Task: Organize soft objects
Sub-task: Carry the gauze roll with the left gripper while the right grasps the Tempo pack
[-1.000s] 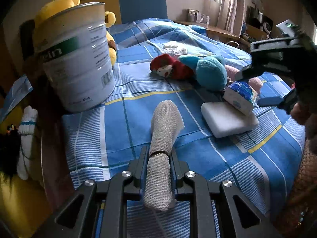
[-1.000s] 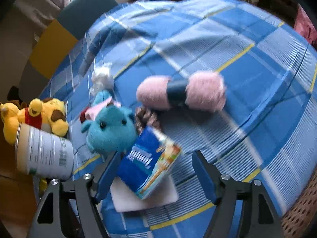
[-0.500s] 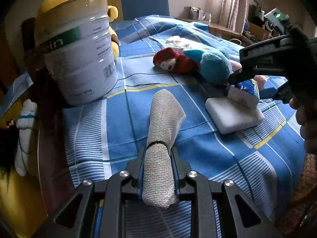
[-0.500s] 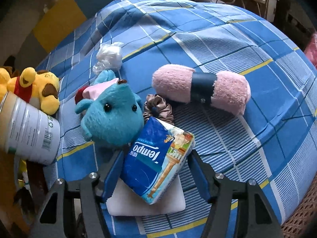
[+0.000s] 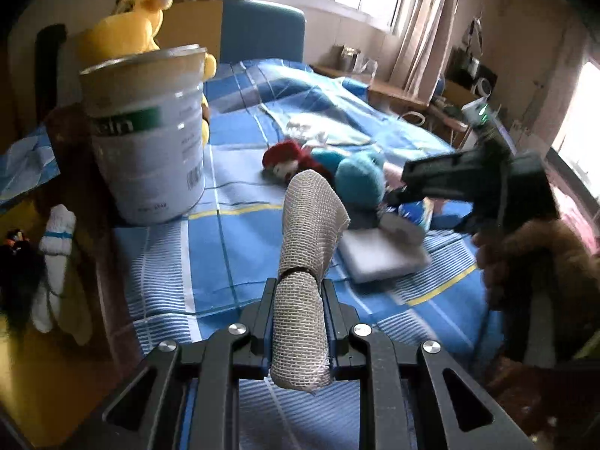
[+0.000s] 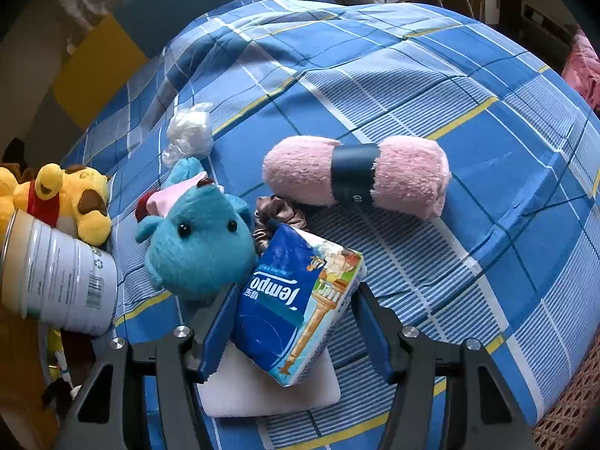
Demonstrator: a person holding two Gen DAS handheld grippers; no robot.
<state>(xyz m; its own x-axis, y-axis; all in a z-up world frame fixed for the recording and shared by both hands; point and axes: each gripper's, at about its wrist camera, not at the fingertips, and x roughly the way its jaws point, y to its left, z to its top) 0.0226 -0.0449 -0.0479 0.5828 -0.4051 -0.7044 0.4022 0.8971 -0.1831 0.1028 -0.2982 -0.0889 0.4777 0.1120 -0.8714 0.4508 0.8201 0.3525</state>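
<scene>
My left gripper [image 5: 299,285] is shut on a rolled beige bandage [image 5: 307,225], held above the blue checked bedspread [image 5: 232,255]; its free end sticks up forward. In the right wrist view, a blue tissue pack [image 6: 292,307] lies tilted on a white sponge block [image 6: 262,393]. My right gripper [image 6: 296,292] straddles the pack and its jaws are closing. The left pad touches the pack's edge, while the right pad stands just beside it. A teal plush [image 6: 198,247], a brown scrunchie [image 6: 277,213] and a pink towel roll [image 6: 356,176] lie just beyond.
A tall white tin can [image 5: 150,157] stands at the bed's left edge, open at the top, with a yellow plush [image 6: 71,198] behind it. A red-haired doll [image 5: 285,157] and a crumpled plastic wad [image 6: 189,131] lie further back. A hand holds the right gripper [image 5: 480,183].
My left gripper has risen with the bandage, so the can and toys sit lower in its view. The right jaws have narrowed around the tissue pack.
</scene>
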